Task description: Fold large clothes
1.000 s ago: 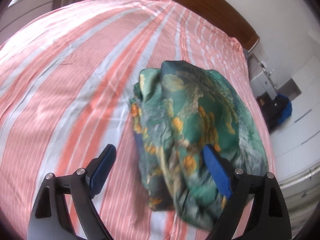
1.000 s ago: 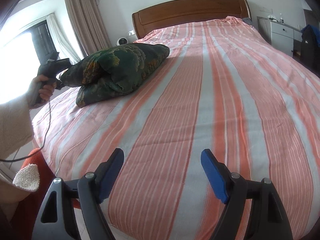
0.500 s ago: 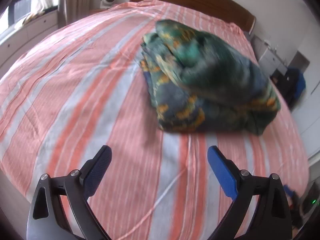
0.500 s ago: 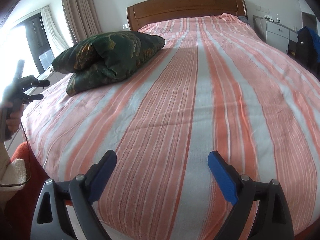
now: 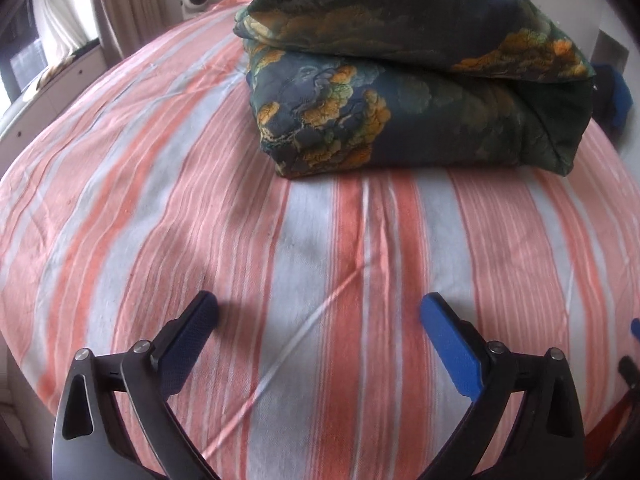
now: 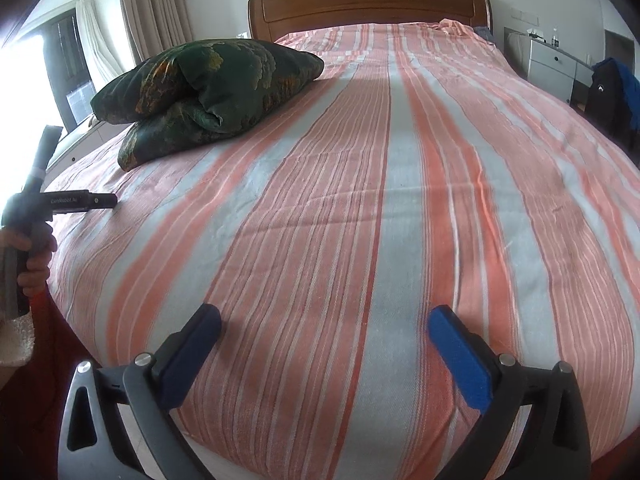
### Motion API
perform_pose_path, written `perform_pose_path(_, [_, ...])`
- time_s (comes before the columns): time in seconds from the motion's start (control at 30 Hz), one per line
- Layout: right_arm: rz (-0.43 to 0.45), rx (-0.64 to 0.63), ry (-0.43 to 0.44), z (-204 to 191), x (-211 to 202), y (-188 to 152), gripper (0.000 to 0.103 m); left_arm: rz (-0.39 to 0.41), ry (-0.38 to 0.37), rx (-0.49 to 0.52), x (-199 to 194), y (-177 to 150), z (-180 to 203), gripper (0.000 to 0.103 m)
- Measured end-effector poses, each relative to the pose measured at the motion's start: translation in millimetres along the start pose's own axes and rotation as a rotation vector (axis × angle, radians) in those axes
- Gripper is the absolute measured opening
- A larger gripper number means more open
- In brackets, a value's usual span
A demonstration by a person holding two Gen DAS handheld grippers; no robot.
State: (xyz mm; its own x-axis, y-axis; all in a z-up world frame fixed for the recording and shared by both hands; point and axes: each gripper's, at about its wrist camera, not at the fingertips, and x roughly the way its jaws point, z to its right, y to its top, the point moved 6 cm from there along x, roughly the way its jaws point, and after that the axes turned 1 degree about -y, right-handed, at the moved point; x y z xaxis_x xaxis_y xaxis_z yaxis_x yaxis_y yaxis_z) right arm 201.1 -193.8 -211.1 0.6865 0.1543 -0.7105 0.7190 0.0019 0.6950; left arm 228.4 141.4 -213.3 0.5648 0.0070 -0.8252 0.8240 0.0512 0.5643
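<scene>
Folded quilt top cut by left wrist frame edge; nightstand items too small to identify.

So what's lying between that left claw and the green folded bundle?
Nothing but bare striped bedsheet. The left wrist view shows the open left gripper short of the folded green quilt, with only sheet between.

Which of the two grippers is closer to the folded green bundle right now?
The left gripper: its camera shows the green floral bundle just ahead, filling the upper view. The right gripper sees the bundle far off to its left across the striped bed.
</scene>
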Motion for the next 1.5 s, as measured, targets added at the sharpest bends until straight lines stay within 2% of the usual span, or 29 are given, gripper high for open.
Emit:
perform_pose_path(0.17, [-0.056, 0.036, 0.008, 2, -1, 12, 0.102, 0.003, 0.016, -0.003, 4, -2, 1, 0.103])
perform_pose_path(0.23, [-0.034, 0.06, 0.043, -1, -4, 37, 0.102, 0.014, 0.01, -0.019, 2, -3, 1, 0.103])
perform_pose_path(0.33, [0.062, 0.025, 0.084, -23, -13, 105, 0.102, 0.04, 0.002, -0.038, -1, -6, 0, 0.103])
perform_pose_path(0.37, [0.119, -0.002, 0.113, -41, -17, 142, 0.102, 0.046, 0.0, -0.037, -2, -6, 0, 0.103])
perform_pose_path(0.43, [0.189, -0.033, 0.173, -69, -20, 190, 0.102, 0.051, -0.012, -0.028, -3, -7, 0, 0.103])
perform_pose_path(0.47, [0.224, -0.055, 0.23, -93, -17, 222, 0.102, 0.052, -0.019, -0.025, -4, -7, 0, 0.103])
perform_pose_path(0.53, [0.227, -0.095, 0.296, -128, 0, 258, 0.102, 0.057, -0.036, -0.023, -6, -10, -2, 0.103])
perform_pose_path(0.6, [0.175, -0.135, 0.338, -165, 40, 283, 0.102, 0.062, -0.046, -0.018, -8, -12, -4, 0.103])
perform_pose_path(0.67, [0.052, -0.194, 0.315, -192, 96, 282, 0.103, 0.067, -0.051, -0.011, -10, -13, -5, 0.103])
perform_pose_path(0.73, [-0.059, -0.307, 0.197, -207, 144, 259, 0.103, 0.072, -0.057, -0.005, -9, -13, -7, 0.103])
perform_pose_path(0.77, [-0.088, -0.375, 0.126, -211, 158, 246, 0.103, 0.073, -0.06, 0.0, -9, -14, -7, 0.103])
perform_pose_path(0.83, [-0.081, -0.434, 0.069, -213, 162, 233, 0.103, 0.074, -0.065, 0.014, -11, -15, -6, 0.103])
perform_pose_path(0.97, [-0.104, -0.461, 0.105, -216, 130, 245, 0.103, 0.074, -0.073, 0.022, -14, -17, -4, 0.103])
perform_pose_path(1.07, [-0.034, -0.452, 0.168, -225, 91, 285, 0.102, 0.071, -0.078, 0.02, -15, -17, -3, 0.103])
perform_pose_path(1.17, [0.023, -0.435, 0.196, -245, 90, 330, 0.102, 0.067, -0.086, 0.014, -14, -17, -3, 0.103])
perform_pose_path(1.23, [0.03, -0.43, 0.206, -264, 112, 349, 0.102, 0.068, -0.085, 0.016, -12, -15, -5, 0.103])
perform_pose_path(1.3, [-0.017, -0.419, 0.196, -280, 155, 359, 0.102, 0.071, -0.082, 0.03, -12, -16, -4, 0.103])
perform_pose_path(1.37, [-0.091, -0.391, 0.187, -289, 199, 351, 0.102, 0.076, -0.079, 0.049, -11, -17, -2, 0.103])
perform_pose_path(1.4, [-0.15, -0.396, 0.163, -293, 228, 336, 0.103, 0.078, -0.078, 0.059, -12, -18, -2, 0.103])
perform_pose_path(1.5, [-0.175, -0.425, 0.111, -295, 265, 310, 0.103, 0.08, -0.085, 0.072, -13, -20, 0, 0.103])
